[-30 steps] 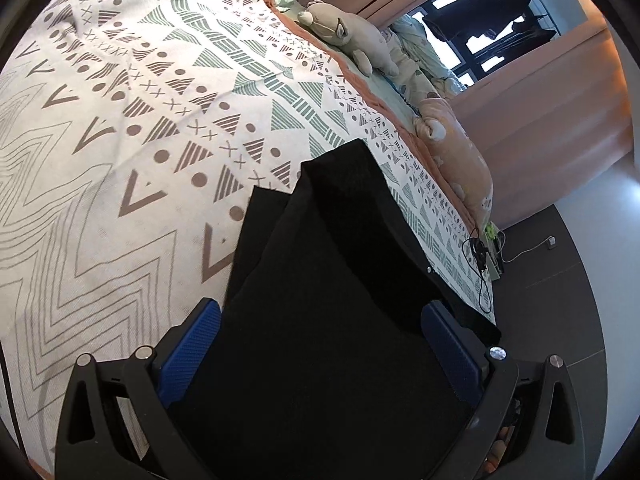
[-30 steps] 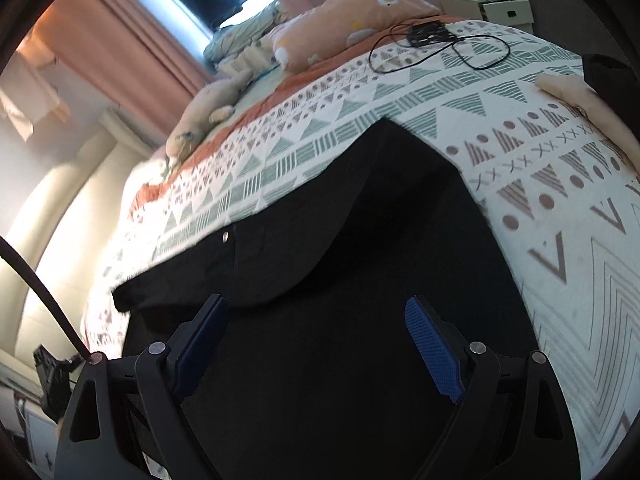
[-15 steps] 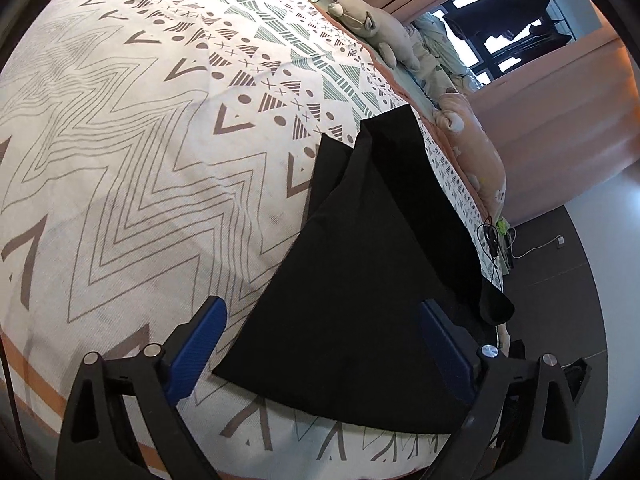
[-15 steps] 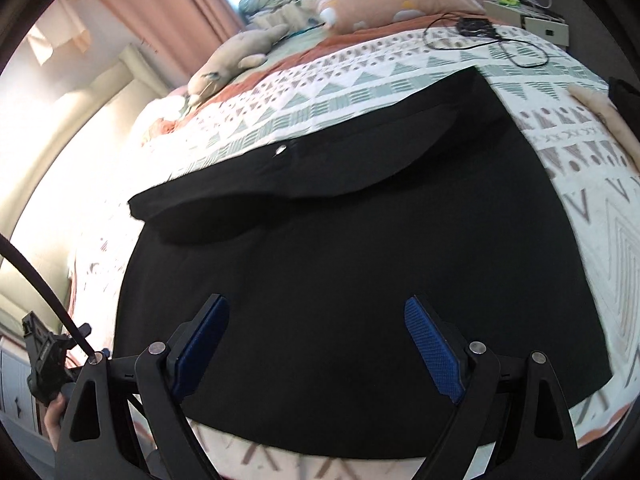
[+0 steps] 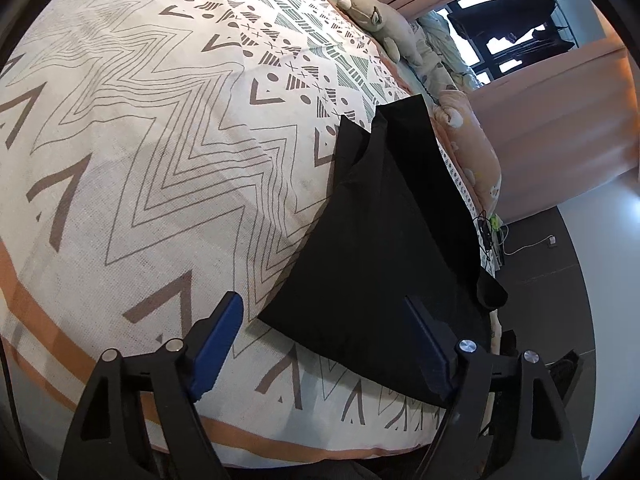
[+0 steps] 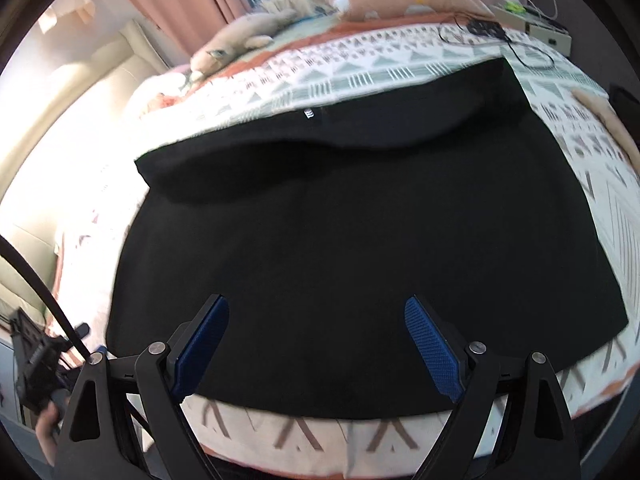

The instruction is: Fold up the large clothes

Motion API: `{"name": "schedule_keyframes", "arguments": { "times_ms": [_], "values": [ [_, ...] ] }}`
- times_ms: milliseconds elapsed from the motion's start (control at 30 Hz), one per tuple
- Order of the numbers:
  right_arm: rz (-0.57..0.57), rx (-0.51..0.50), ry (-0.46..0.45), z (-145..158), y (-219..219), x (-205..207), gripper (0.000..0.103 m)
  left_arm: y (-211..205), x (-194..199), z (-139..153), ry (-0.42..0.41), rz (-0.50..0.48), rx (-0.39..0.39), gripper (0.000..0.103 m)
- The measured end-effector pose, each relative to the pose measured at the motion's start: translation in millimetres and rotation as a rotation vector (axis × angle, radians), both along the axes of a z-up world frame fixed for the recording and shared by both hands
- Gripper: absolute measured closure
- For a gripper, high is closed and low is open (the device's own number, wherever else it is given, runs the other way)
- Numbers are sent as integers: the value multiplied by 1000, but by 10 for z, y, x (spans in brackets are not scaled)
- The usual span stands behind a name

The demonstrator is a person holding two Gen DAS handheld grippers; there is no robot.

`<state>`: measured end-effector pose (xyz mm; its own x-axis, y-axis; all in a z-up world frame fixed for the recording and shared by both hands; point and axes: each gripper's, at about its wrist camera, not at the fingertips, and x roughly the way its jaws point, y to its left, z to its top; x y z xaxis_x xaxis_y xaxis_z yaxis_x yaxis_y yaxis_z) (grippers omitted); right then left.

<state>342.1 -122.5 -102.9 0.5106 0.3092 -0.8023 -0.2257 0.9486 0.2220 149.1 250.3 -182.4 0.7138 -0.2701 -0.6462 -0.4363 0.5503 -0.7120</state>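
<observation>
Readable text: none in either view.
Small white woven tag: sits at the far edge of the black fabric garment; carries a dark mark, too small and blurred to read.
Patterned white, green and brown bed cover: printed triangles, zigzags, dots and crosses only; no letters or numbers.
Peach plush toy: small white patches, no lettering visible.
</observation>
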Motion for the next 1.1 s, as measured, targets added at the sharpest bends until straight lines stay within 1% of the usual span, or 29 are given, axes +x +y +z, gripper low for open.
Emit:
{"name": "schedule_keyframes", "arguments": {
  "times_ms": [67,133,167,367,400,467,500,533,567,633,667,700,733,800,867,1100],
  "values": [
    [-15,-19,3,-41,-27,-53,14,-19,-16,-20,-7,-6,-4,22],
    [-38,-45,-18,-40,-61,-117,14,-32,-21,-38,-14,-10,-15,23],
    [-37,-51,-23,-35,-60,-130,14,-38,-13,-51,-17,-12,-20,25],
    [12,-105,-44,-73,152,-383,14,-71,64,-123,-12,-26,-36,29],
    [31,-119,-36,-116,226,-423,14,-76,82,-130,-6,-25,-36,31],
    [65,-125,14,-232,347,-432,15,-75,91,-142,-3,-24,-37,33],
    [76,-141,37,-309,406,-433,17,-71,91,-148,-3,-22,-39,34],
    [82,-167,41,-377,450,-410,17,-60,92,-144,-2,-19,-41,34],
    [83,-200,43,-464,504,-365,17,-54,94,-145,-1,-16,-42,34],
    [76,-213,42,-534,538,-267,17,-49,79,-139,3,-14,-43,34],
    [74,-224,35,-540,561,-213,19,-50,77,-134,3,-13,-44,34],
    [70,-228,34,-544,573,-147,25,-50,73,-130,5,-9,-45,34],
    [60,-230,32,-542,579,-55,29,-46,73,-129,7,-3,-45,34],
    [51,-244,32,-555,610,117,42,-44,87,-135,13,9,-47,34],
    [52,-256,40,-589,658,312,44,-38,95,-144,19,15,-50,34],
    [91,-310,33,-639,938,996,44,-41,137,-159,49,56,-49,34]
  ]
}}
